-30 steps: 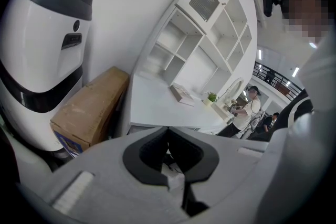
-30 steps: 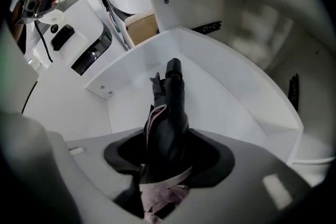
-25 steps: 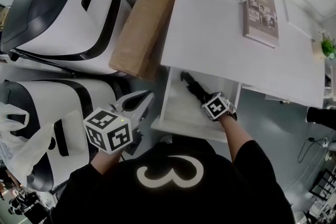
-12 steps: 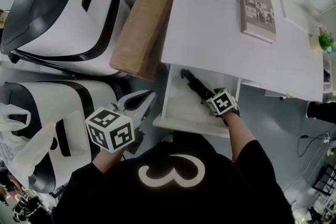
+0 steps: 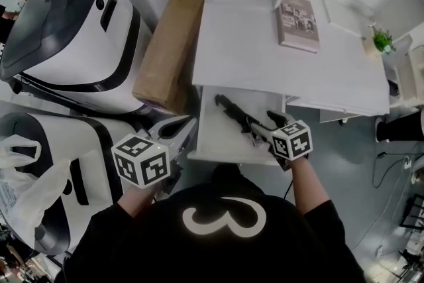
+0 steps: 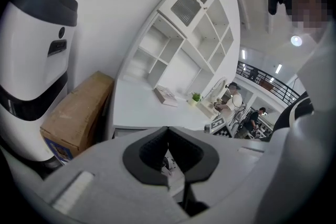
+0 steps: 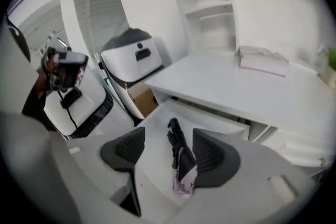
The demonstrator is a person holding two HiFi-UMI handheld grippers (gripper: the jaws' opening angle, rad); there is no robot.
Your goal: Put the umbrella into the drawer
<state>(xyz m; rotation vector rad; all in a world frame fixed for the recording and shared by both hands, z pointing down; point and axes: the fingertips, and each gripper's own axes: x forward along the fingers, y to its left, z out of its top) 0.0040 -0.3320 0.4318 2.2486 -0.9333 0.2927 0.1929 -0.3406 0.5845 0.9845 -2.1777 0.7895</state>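
1. Head view showed the umbrella (image 5: 233, 114) lying slantwise in the open drawer (image 5: 213, 142) under the worktop (image 5: 265, 56).
2. Right gripper (image 5: 265, 126) hovered above it, jaws wide apart, gripping nothing.
3. Left gripper (image 5: 176, 126) hung left of the drawer, jaws closed.

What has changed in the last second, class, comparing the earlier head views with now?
The right gripper has let go of the umbrella and lifted up out of the drawer, jaws open. The umbrella stays lying in the open drawer, and the left gripper stays shut beside it.
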